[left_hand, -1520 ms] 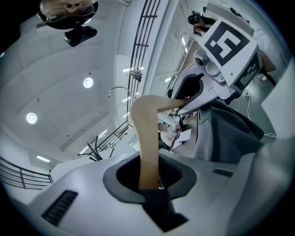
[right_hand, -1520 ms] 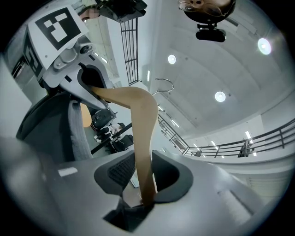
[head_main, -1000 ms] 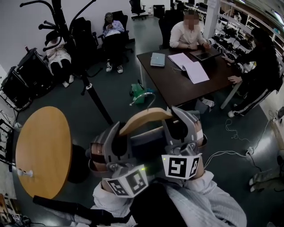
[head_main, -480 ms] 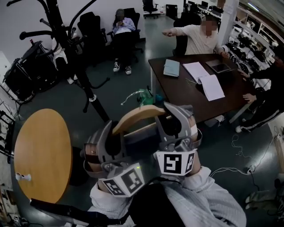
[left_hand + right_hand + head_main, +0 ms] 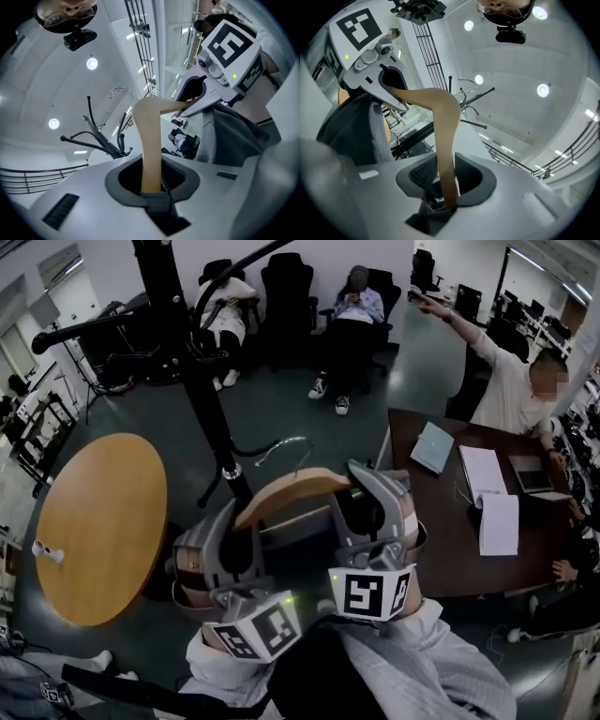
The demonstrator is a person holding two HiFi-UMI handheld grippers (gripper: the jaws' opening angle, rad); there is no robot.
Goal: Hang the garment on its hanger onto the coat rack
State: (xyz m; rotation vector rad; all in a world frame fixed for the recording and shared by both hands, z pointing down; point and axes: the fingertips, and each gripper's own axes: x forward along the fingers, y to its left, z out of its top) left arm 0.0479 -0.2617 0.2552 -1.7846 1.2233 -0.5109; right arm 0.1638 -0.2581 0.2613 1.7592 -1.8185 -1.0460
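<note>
A wooden hanger (image 5: 292, 493) with a metal hook (image 5: 281, 448) is held up between both grippers, and a grey garment (image 5: 292, 532) hangs under it. My left gripper (image 5: 242, 531) is shut on the hanger's left arm (image 5: 149, 140). My right gripper (image 5: 372, 495) is shut on the right arm (image 5: 444, 140). In the left gripper view the grey garment (image 5: 229, 136) drapes at the right. In the right gripper view the garment (image 5: 351, 126) hangs at the left. The black coat rack (image 5: 192, 371) stands just ahead and left of the hook, its curved arms (image 5: 93, 136) spreading overhead.
A round wooden table (image 5: 98, 521) is at the left. A dark table (image 5: 450, 521) with papers and a notebook is at the right, where a person (image 5: 511, 390) points an arm. Two people sit on black chairs (image 5: 291, 296) by the far wall.
The head view has swung left and the coat rack pole now stands closer and more central, just beyond the hook. Both grippers keep the same hold on the hanger.
</note>
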